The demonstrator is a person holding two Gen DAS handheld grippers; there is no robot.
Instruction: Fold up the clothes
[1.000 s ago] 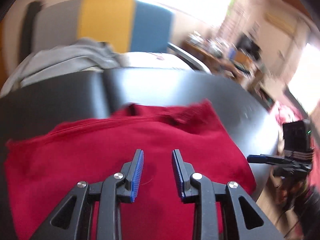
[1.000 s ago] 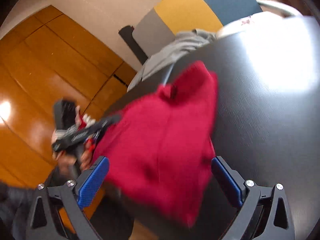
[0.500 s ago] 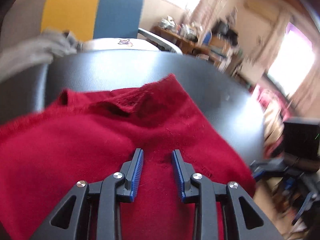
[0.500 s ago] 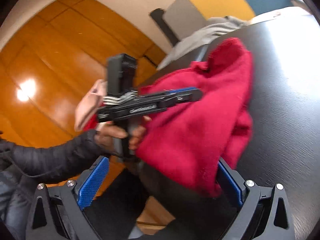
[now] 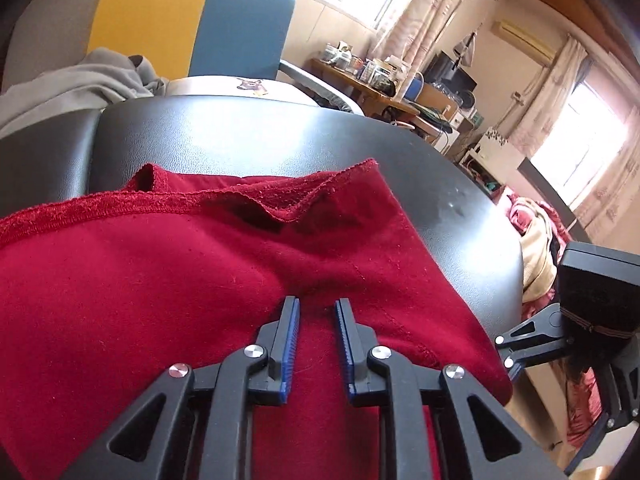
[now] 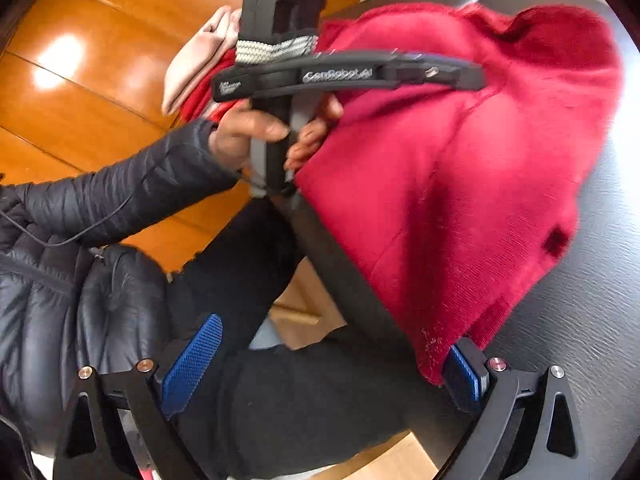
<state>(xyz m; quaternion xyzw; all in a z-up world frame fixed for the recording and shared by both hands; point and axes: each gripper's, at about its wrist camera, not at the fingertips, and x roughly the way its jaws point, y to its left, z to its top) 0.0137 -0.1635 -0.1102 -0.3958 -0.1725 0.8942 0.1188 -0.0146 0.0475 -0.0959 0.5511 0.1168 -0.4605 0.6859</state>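
left hand-held gripper: moved in over red knit sweater, fingers narrowly apart, no cloth pinched | right hand-held gripper: swung to near hem, wide open | sweater bunched on black counter, overhanging near edge | fold unfinished

Left wrist view: low and close over red garment on dark tabletop, facing across toward chair. Right wrist view: from tabletop's near edge, looking sideways at person's hand. Both views share garment and tabletop.
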